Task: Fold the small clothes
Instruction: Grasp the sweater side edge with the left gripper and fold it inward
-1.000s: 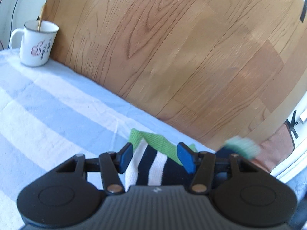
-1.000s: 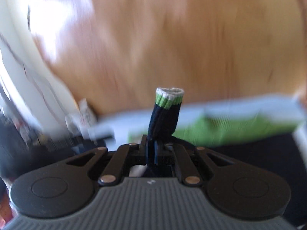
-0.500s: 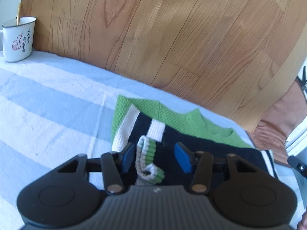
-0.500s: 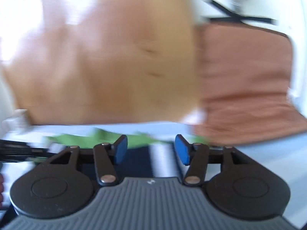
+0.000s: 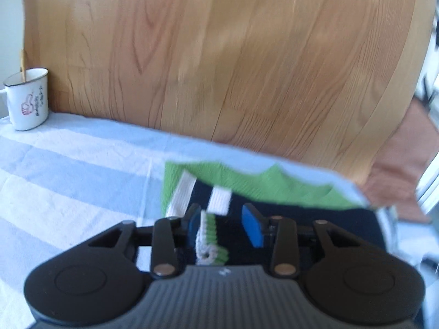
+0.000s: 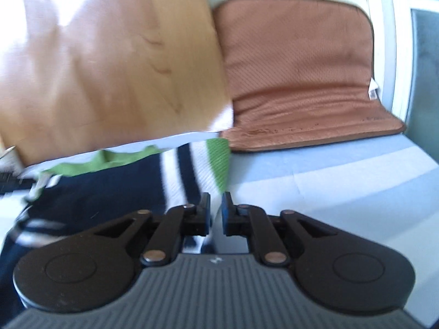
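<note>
The left gripper [image 5: 223, 226] is seen nearest in the left wrist view, with its jaws released and parted. Between the blue pads [image 5: 252, 229], close against the left one, a cuff [image 5: 210, 242] with white and green ribbing is seen lying on the dark body of the sweater [image 5: 288, 213]; it is not clamped. The sweater is laid flat on the blue-and-white striped cloth [image 5: 68, 175] that covers the bed, close to the cloth's far edge and towards its right end. Navy is shown in the near part of the garment, white bands on its left side and a green panel along its far edge.

The right gripper [image 6: 216, 209] is seen with its jaws nearly closed, only a narrow gap being left. They are held at the right-hand border of the sweater [image 6: 175, 181], where white, navy and green stripes meet the striped cloth [image 6: 315, 178]. Whether fabric is caught between them cannot be told.

Further back, a white enamel mug [image 5: 27, 98] is stood at the far left corner of the cloth, with a stick-like handle rising from it. Behind the far edge a wooden board [image 5: 219, 63] is seen upright. At the far right a brown cushion [image 6: 296, 76] is seen beside the board.
</note>
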`<action>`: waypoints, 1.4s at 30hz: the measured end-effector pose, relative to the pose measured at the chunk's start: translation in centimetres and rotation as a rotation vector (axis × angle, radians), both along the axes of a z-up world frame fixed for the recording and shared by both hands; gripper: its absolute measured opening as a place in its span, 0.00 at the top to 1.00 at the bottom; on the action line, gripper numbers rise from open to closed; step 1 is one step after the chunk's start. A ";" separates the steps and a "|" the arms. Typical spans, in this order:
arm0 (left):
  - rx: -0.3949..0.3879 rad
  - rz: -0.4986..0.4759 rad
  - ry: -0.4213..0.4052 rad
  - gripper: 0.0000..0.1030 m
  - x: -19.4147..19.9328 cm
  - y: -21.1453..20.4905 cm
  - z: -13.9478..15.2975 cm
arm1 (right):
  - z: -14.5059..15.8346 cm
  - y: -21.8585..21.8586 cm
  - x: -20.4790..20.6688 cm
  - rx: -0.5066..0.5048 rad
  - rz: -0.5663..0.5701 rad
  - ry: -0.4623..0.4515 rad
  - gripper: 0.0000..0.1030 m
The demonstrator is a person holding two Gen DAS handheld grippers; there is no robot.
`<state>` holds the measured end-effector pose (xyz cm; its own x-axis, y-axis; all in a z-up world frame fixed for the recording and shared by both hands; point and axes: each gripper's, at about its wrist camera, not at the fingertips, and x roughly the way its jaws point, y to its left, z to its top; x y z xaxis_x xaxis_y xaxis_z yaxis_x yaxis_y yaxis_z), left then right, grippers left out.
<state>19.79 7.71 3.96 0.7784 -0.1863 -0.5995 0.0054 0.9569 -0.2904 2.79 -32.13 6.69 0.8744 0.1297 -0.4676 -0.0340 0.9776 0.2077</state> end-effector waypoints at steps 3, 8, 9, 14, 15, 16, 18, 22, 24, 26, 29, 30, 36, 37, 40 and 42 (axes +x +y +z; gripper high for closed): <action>-0.023 -0.039 -0.025 0.61 -3.5 0.6 1.3 | -0.2 -0.9 -2.2 0.085 0.046 0.040 0.84; 0.046 -0.101 0.000 0.58 -12.3 1.9 1.4 | -2.4 -1.7 -7.0 0.235 0.114 0.108 0.80; 0.038 -0.119 0.013 0.57 -14.2 2.5 1.2 | -2.8 -1.6 -8.0 0.234 0.116 0.110 0.80; 0.029 -0.152 0.098 0.55 -23.1 4.2 -0.2 | -3.5 -0.5 -13.2 0.245 0.162 0.099 0.79; 0.022 -0.154 0.116 0.54 -24.6 4.5 -0.5 | -3.6 -0.3 -13.9 0.238 0.163 0.090 0.78; 0.009 -0.155 0.131 0.53 -25.8 4.6 -0.7 | -3.6 -0.2 -14.7 0.235 0.162 0.081 0.77; -0.032 -0.161 0.164 0.51 -27.7 4.8 -1.2 | -3.7 -0.4 -16.1 0.242 0.159 0.063 0.70; -0.110 -0.162 0.207 0.40 -30.6 5.1 -1.9 | -4.0 -1.3 -19.1 0.245 0.128 0.032 0.63; -0.171 -0.186 0.246 0.40 -31.2 4.9 -2.6 | -4.2 -2.0 -20.1 0.253 0.116 0.028 0.62; -0.211 -0.215 0.265 0.40 -31.6 4.4 -3.3 | -4.7 -2.7 -20.9 0.262 0.106 0.038 0.57; -0.161 -0.196 0.244 0.56 -32.1 3.4 -3.3 | -5.6 -3.1 -21.5 0.283 0.094 0.064 0.55; -0.169 -0.189 0.254 0.80 -32.0 3.4 -3.4 | -6.0 -3.2 -21.6 0.298 0.093 0.072 0.54; -0.231 -0.130 0.245 0.90 -32.6 4.8 -3.3 | -7.7 -2.1 -21.3 0.350 0.156 0.105 0.87; -0.249 -0.115 0.234 0.90 -32.8 5.4 -2.8 | -7.7 -1.9 -21.1 0.355 0.165 0.126 0.89; -0.297 -0.082 0.204 0.90 -33.4 7.0 -1.8 | -6.9 -3.2 -21.7 0.378 0.142 0.086 0.91; -0.305 -0.083 0.201 0.90 -33.5 7.3 -1.6 | -6.1 -4.6 -21.9 0.416 0.122 0.060 0.91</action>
<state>-13.74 15.01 2.41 0.6257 -0.4378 -0.6456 -0.0063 0.8248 -0.5654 -19.10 -36.77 0.61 0.8138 0.4188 -0.4029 -0.1202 0.7996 0.5884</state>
